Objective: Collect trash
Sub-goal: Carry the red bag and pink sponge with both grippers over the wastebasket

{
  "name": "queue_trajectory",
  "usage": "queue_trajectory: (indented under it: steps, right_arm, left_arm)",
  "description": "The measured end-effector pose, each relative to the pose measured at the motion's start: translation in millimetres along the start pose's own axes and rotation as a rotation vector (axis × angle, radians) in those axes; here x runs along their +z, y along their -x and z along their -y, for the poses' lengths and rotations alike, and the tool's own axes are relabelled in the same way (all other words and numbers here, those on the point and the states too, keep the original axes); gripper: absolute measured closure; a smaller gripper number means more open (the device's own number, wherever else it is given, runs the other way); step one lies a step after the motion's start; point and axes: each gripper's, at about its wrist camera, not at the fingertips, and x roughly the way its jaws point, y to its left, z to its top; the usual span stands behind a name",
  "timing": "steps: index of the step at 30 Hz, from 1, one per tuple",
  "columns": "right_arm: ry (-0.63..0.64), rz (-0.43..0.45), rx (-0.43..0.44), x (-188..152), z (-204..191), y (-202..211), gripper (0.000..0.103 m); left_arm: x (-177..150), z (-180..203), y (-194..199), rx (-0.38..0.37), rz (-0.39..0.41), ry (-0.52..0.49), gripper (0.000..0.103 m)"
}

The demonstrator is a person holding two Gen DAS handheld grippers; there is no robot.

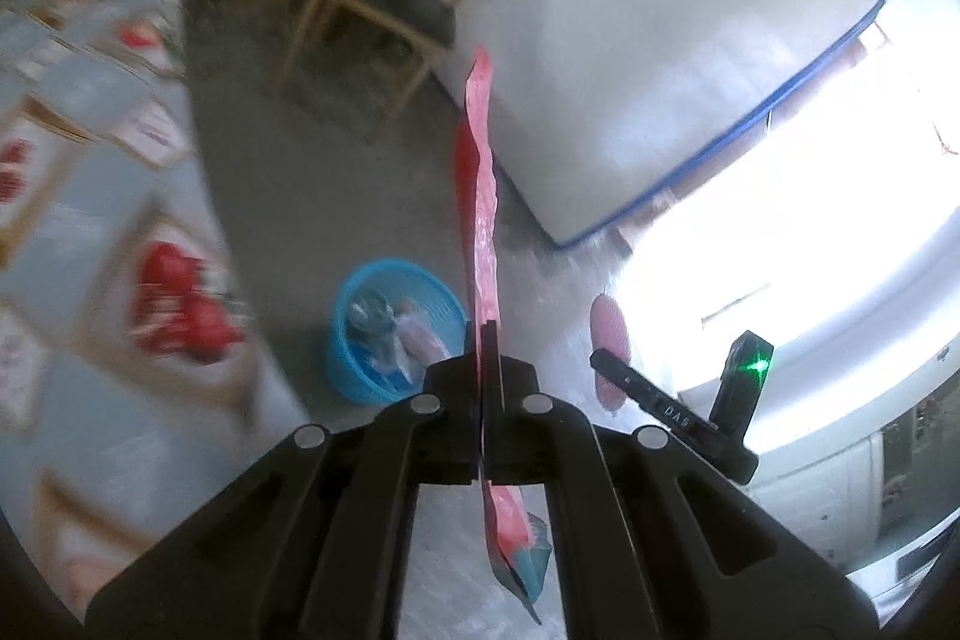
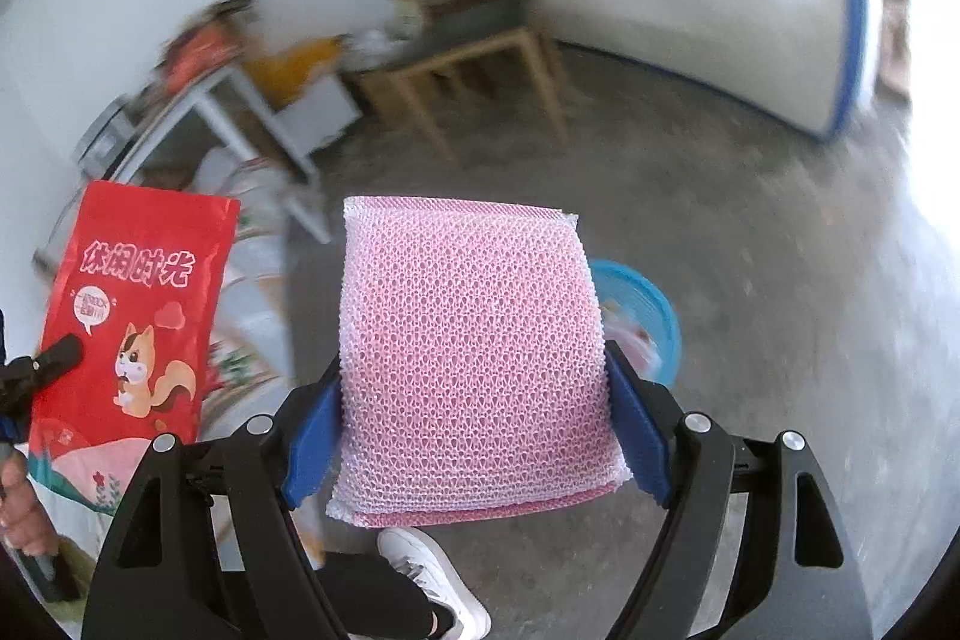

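Trash rides in both grippers: the left gripper is pinched tight on the edge of a red snack bag, so it hangs flat. The right gripper, jaws wide, squeezes a pink mesh sponge by its sides. Both point toward the blue basket on the floor, probably the drop spot.

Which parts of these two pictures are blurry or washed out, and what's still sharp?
Left wrist view: window glare bleaches the right side, the boxes at left are motion-smeared, and the left gripper stays crisp. Right wrist view: the chair and background clutter are smeared, while the pink sponge and red pouch are sharp.
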Motion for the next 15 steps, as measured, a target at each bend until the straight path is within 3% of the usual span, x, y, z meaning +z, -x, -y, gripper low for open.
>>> queue_trajectory:
  steps: [7, 11, 13, 14, 15]
  right_arm:
    - [-0.143, -0.052, -0.043, 3, 60, -41, 0.026]
    - [-0.185, -0.057, -0.056, 7, 84, -58, 0.026]
    - [-0.187, -0.060, -0.051, 10, 92, -71, 0.026]
    - [-0.186, -0.063, -0.052, 12, 95, -77, 0.026]
    - [-0.181, -0.068, -0.058, 15, 99, -90, 0.026]
  left_arm:
    - [27, 10, -139, -0.014, -0.173, 0.068, 0.103]
    - [33, 10, -204, 0.025, -0.218, 0.088, 0.100]
    - [29, 4, -243, 0.094, -0.275, 0.088, 0.080]
    - [27, 0, -257, 0.137, -0.303, 0.084, 0.059]
    - [26, -6, -271, 0.189, -0.334, 0.079, 0.053]
